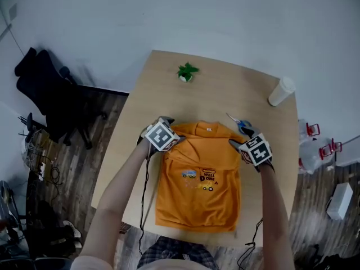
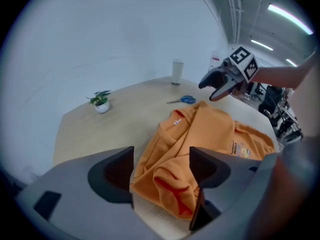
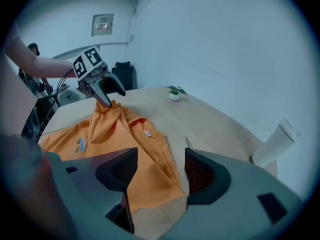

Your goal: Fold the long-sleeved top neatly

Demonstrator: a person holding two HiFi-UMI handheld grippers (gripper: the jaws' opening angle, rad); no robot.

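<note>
Forearms (image 1: 121,190) reach forward, left tool (image 2: 161,171) and right tool (image 3: 155,171) tilted down over the orange top (image 1: 197,198), jaws apart.

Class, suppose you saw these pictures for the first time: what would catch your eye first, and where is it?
A bright orange top lies in the middle of the light wooden table, its printed front up. The left claw and right claw, both open, are at its shoulders. Behind it sit a small potted plant, blue-handled scissors and a white cup.
</note>
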